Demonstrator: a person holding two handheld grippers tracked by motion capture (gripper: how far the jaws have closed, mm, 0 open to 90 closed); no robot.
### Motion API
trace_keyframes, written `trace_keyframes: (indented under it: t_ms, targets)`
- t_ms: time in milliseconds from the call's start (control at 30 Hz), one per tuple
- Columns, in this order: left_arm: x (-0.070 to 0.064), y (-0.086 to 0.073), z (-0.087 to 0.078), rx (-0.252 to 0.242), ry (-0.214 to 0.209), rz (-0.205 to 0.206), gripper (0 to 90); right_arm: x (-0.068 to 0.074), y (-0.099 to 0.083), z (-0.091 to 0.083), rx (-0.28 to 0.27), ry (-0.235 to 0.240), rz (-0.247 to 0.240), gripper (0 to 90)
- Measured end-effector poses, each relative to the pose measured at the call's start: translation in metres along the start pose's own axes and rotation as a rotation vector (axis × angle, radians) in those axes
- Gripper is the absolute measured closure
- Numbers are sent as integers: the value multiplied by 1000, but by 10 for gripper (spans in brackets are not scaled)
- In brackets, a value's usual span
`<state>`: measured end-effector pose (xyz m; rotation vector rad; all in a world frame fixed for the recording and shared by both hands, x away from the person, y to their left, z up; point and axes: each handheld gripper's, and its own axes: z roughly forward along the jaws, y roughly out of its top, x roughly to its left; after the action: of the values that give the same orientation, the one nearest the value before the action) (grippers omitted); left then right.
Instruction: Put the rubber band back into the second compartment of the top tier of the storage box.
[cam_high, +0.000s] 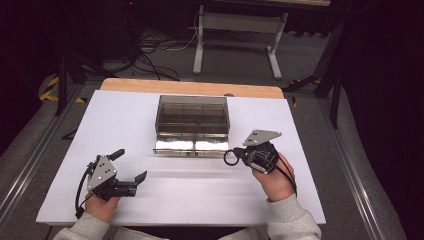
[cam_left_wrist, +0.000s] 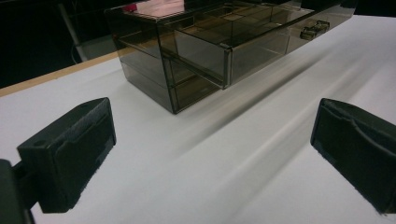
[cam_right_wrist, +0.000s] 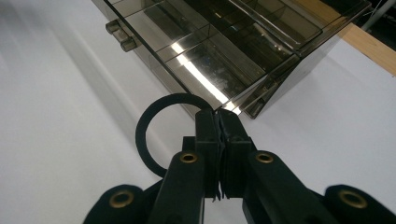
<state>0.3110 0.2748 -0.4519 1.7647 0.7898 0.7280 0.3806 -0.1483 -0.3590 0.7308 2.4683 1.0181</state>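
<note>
Room: a dark space is seen beyond the desk, with a grey carpeted floor (cam_high: 240, 70), loose cables and the white legs of another table at the far side.
Desk: a white board (cam_high: 130, 125) is laid over a wooden top whose far edge shows; the surface is judged smooth and flat, so a thin thing lying on it would be hard to pick up.
Drawer box: a smoked clear plastic drawer box (cam_high: 192, 114) is set at the middle far part, its lower drawer (cam_high: 191, 145) pulled out toward the near side; it is judged light, stiff and liable to slide if pushed.
Left claw: the left claw (cam_high: 131, 166) is held released at the near left, nothing between its jaws.
Right claw: the right claw (cam_right_wrist: 218, 122) is clenched on the ring, near right of the open drawer.
Ring: a thin black ring (cam_right_wrist: 161, 135) is gripped by its rim, hanging just off the drawer's right corner; it is judged light, possibly rubbery, best pinched across the band.
</note>
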Motion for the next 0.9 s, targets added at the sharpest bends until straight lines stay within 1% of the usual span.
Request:
trace_keyframes:
  t_ms: [133,367,600,900]
  targets:
    - [0,0,0,0,2,5,9,0,3,0,-2,-2,-3,884]
    - [0,0,0,0,0,1,9,0,9,-1,-9,0,-10,884]
    - [0,0,0,0,-1,0,9,2,20,1,-5,-3,-29,884]
    - [0,0,0,2,-2,-1,9,4,36,6,-1,11,-52,882]
